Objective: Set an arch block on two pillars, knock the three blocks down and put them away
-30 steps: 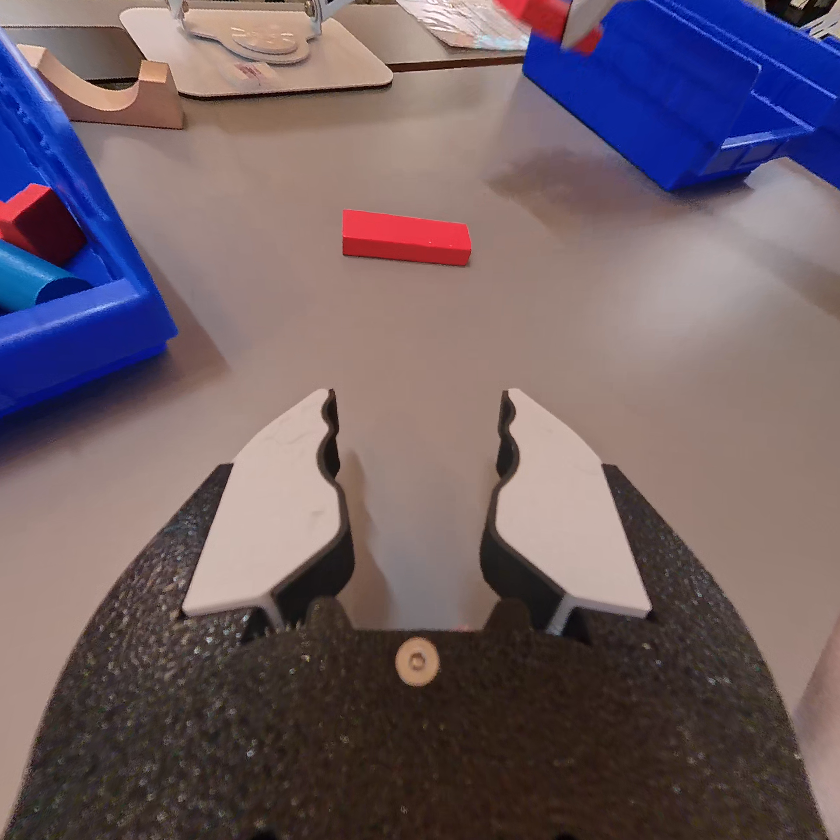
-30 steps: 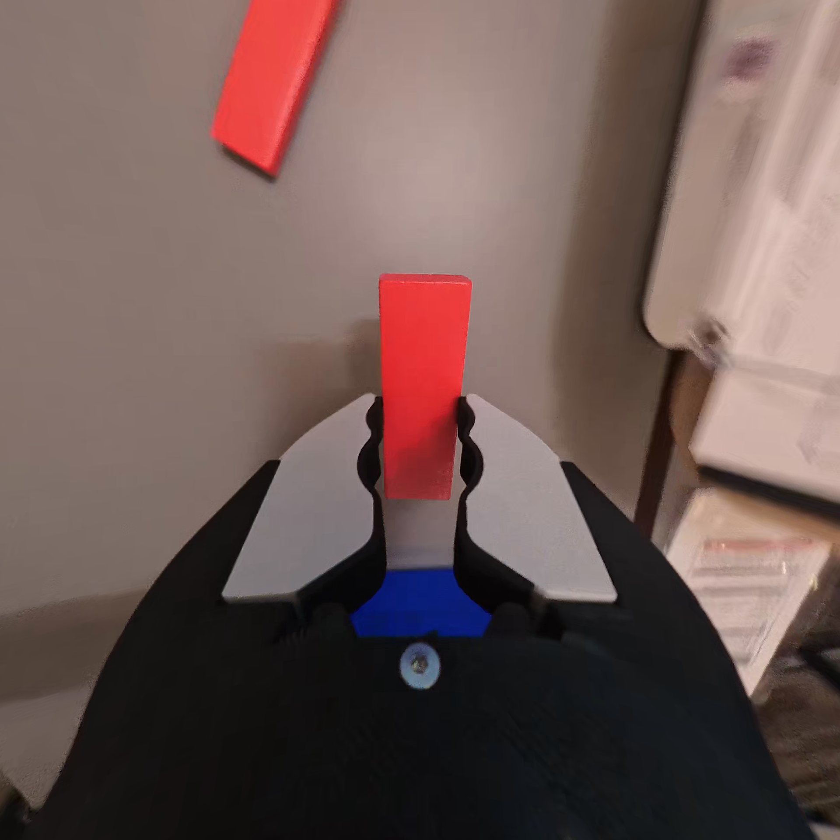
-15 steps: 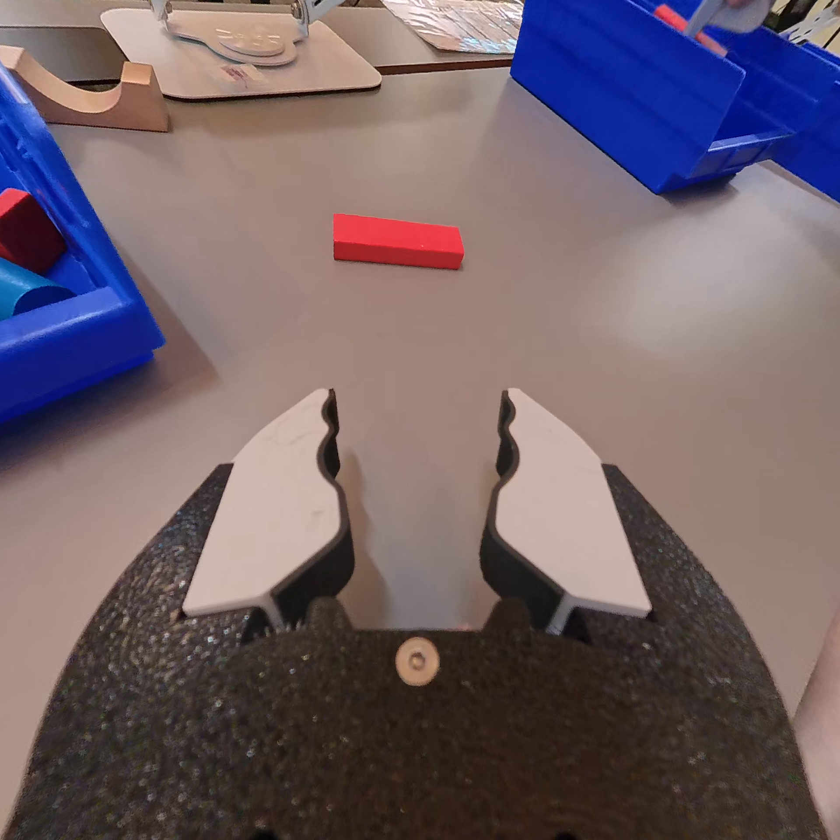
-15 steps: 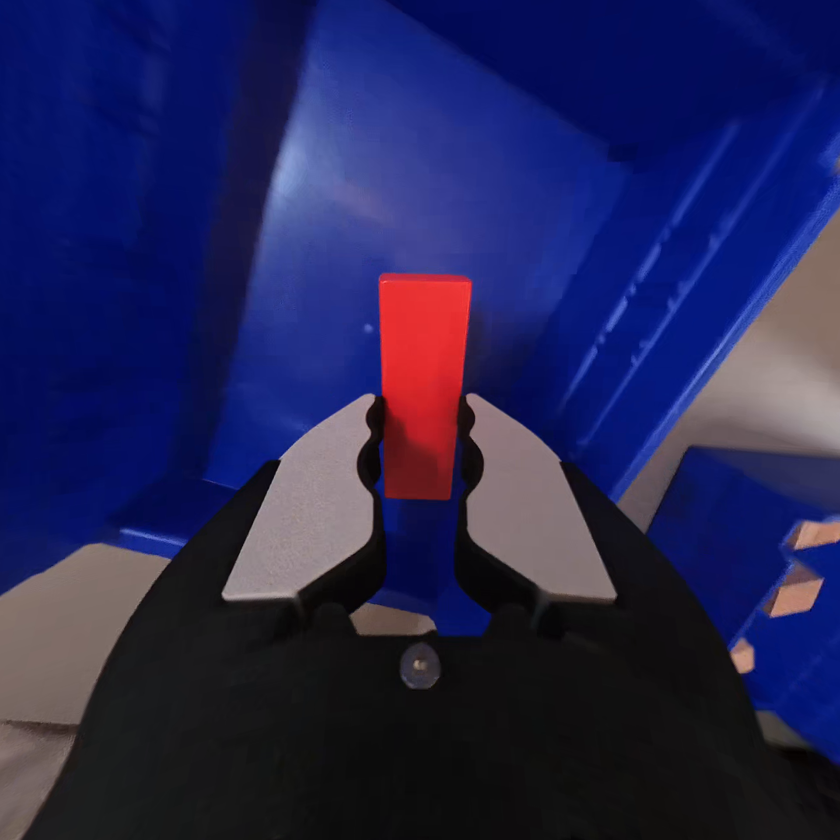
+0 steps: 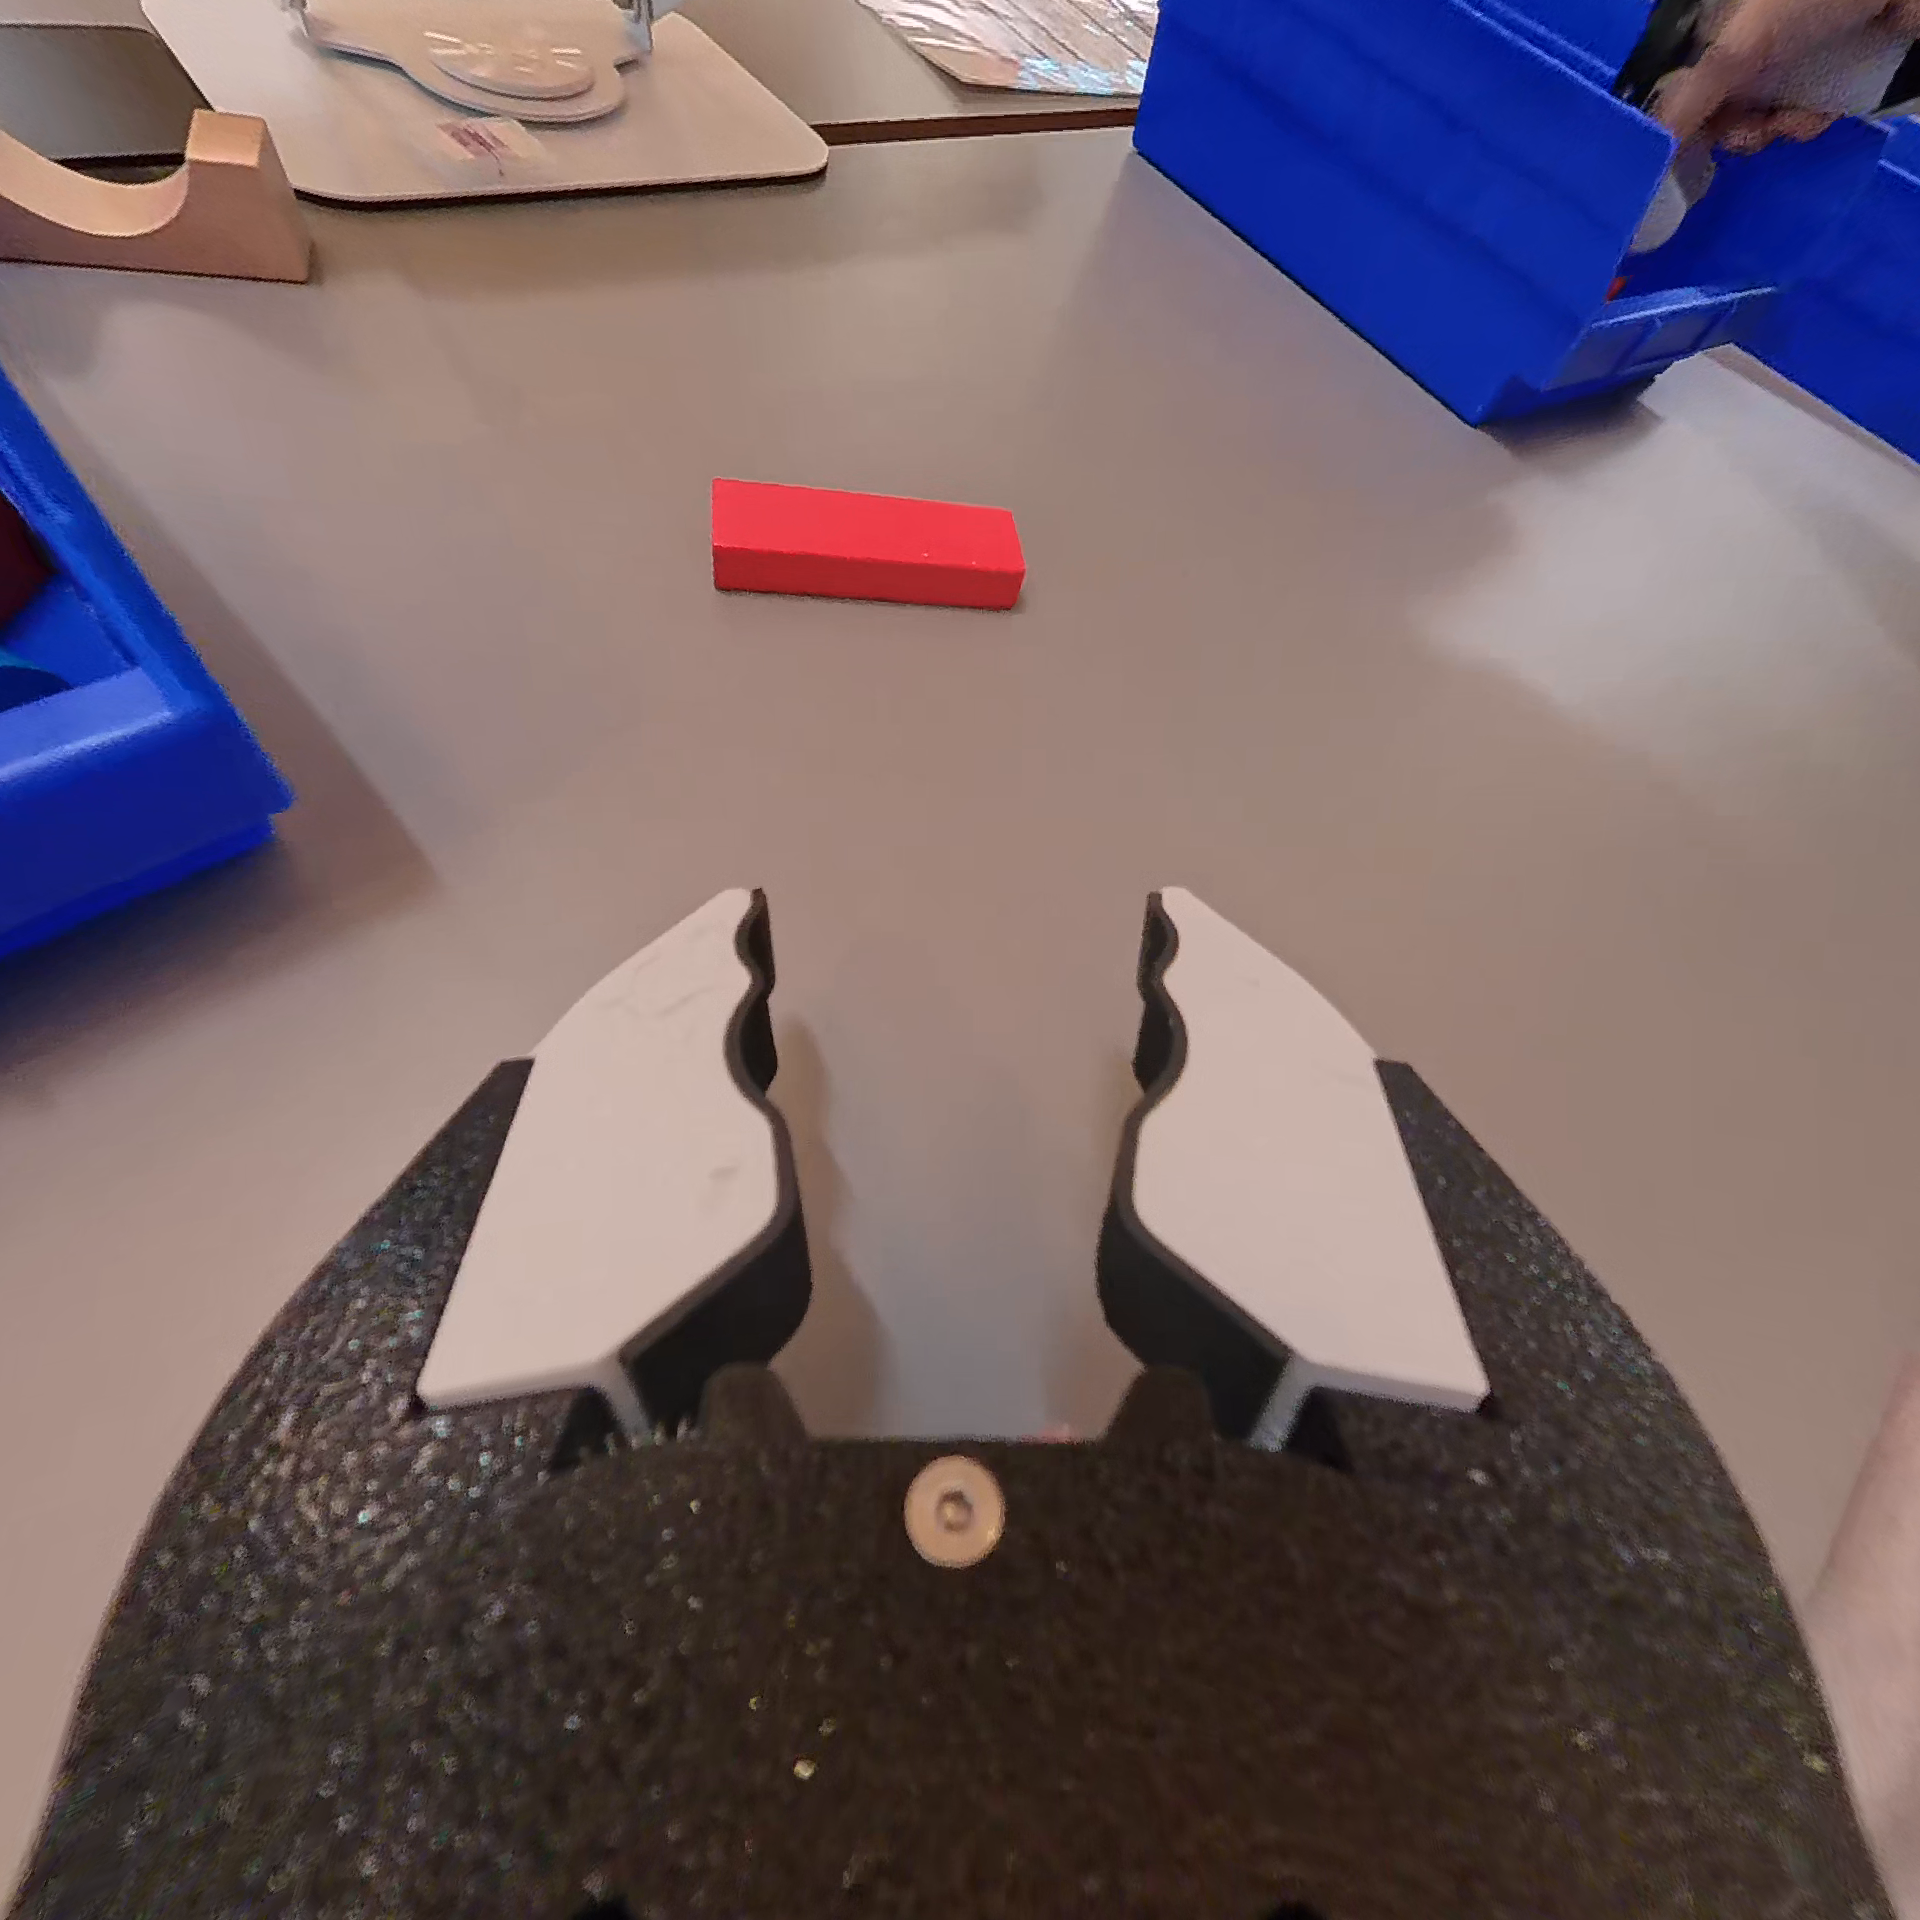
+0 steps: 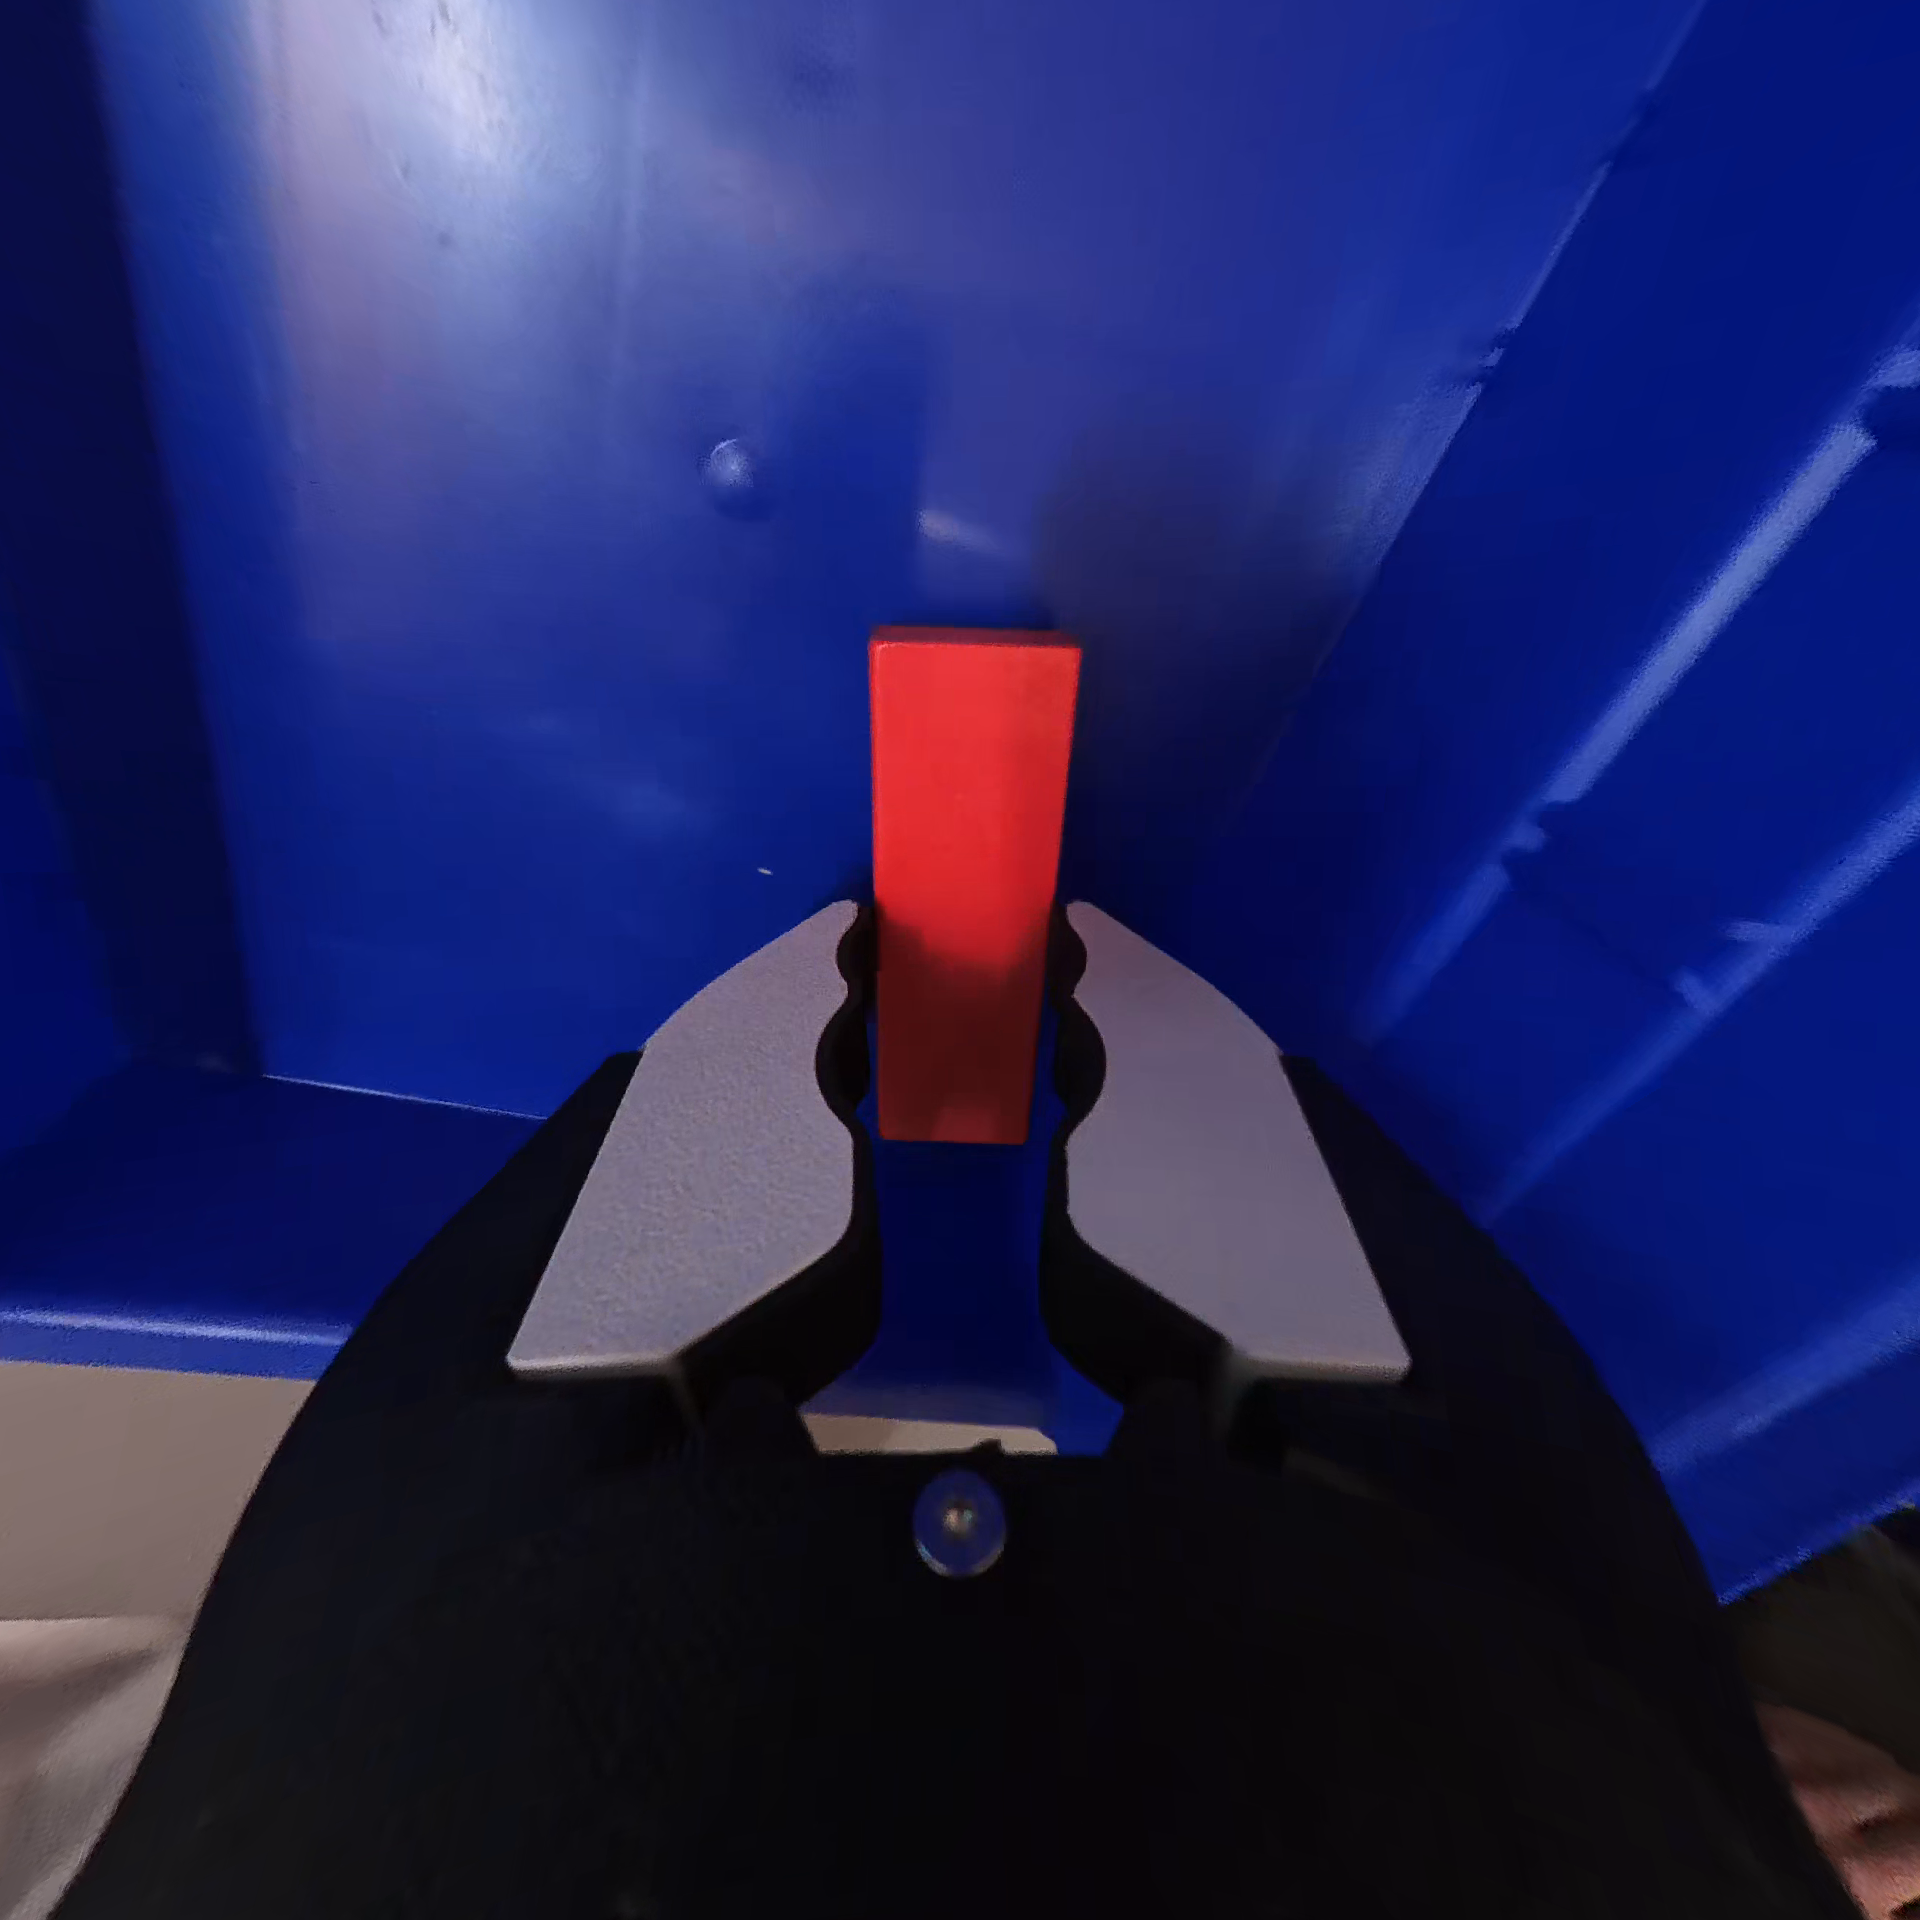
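Note:
My right gripper [image 6: 961,914] is shut on a red rectangular block [image 6: 971,831]. It holds the block deep inside a blue bin [image 6: 468,520], the block's far end close to the bin's floor. That bin [image 5: 1403,177] shows at the far right of the left wrist view, with a hand [image 5: 1766,62] reaching into it. My left gripper [image 5: 956,904] is open and empty, low over the grey table [image 5: 1351,831]. A second red block [image 5: 862,540] lies flat on the table ahead of it, a short way beyond the fingertips.
Another blue bin [image 5: 114,769] stands at the left with coloured pieces inside. A curved wooden piece [image 5: 156,208] and a flat board with a clear stand [image 5: 520,114] lie at the back left. A silvery sheet [image 5: 1018,42] lies at the back. The gap from one gripper's tips to the other's is roughly 55 cm.
My right gripper carried its red block from above the table into the blue bin and lowered it toward the floor. My left gripper moved slightly closer to the red block on the table.

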Tool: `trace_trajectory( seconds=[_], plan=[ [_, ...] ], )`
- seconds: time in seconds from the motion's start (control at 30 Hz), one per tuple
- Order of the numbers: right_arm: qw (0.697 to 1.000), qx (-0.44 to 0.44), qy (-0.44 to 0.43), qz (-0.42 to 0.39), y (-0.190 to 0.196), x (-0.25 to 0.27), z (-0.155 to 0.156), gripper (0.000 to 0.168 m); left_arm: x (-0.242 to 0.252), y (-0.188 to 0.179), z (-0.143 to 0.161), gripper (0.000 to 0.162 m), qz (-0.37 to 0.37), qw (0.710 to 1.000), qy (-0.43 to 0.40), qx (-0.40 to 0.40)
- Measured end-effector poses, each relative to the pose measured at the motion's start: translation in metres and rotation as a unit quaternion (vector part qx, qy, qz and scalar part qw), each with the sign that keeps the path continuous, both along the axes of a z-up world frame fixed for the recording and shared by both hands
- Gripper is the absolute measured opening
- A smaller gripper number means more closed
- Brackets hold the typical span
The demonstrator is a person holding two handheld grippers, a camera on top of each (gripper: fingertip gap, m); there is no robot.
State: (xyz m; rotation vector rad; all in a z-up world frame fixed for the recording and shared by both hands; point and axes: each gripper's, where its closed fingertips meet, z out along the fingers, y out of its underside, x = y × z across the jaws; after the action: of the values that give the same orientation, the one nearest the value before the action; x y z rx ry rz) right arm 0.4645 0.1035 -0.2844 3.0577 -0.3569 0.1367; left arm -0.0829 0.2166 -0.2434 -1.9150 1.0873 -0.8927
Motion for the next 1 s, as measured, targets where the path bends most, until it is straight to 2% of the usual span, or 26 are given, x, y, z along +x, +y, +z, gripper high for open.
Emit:
trace_trajectory(
  seconds=[0.23,0.3,0.37,0.47,0.57,0.67,0.8,0.9,1.0],
  plan=[
    [0.999,0.012,-0.02,0.031,0.005,0.001,-0.001,0.034,0.004,-0.002,-0.002,0.067,-0.005,1.0,-0.002,-0.003],
    [0.998,0.024,-0.035,0.054,0.009,0.001,0.009,0.047,0.005,-0.002,-0.001,0.067,-0.004,1.0,-0.004,-0.003],
    [0.994,0.056,-0.059,0.069,0.02,0.001,0.031,0.066,0.005,-0.002,0.0,0.067,-0.005,1.0,-0.003,-0.001],
    [0.981,0.14,-0.092,0.099,0.047,-0.013,0.082,0.072,0.005,-0.001,0.002,0.067,-0.006,1.0,-0.003,0.003],
    [0.95,0.247,-0.079,0.172,0.086,-0.069,0.136,0.077,0.007,0.0,0.005,0.067,-0.006,1.0,-0.006,0.006],
    [0.917,0.296,-0.029,0.265,0.115,-0.151,0.159,0.078,0.012,0.002,0.011,0.067,-0.007,1.0,-0.014,0.008],
    [0.883,0.318,0.026,0.345,0.152,-0.256,0.147,0.078,0.018,0.004,0.022,0.067,-0.005,1.0,-0.021,0.021],
    [0.865,0.315,0.077,0.383,0.174,-0.327,0.117,0.078,0.018,0.01,0.027,0.067,0.002,0.999,-0.02,0.032],
    [0.865,0.283,0.09,0.404,0.19,-0.37,0.079,0.077,0.017,0.016,0.031,0.067,0.01,0.999,-0.022,0.041]
  ],
)
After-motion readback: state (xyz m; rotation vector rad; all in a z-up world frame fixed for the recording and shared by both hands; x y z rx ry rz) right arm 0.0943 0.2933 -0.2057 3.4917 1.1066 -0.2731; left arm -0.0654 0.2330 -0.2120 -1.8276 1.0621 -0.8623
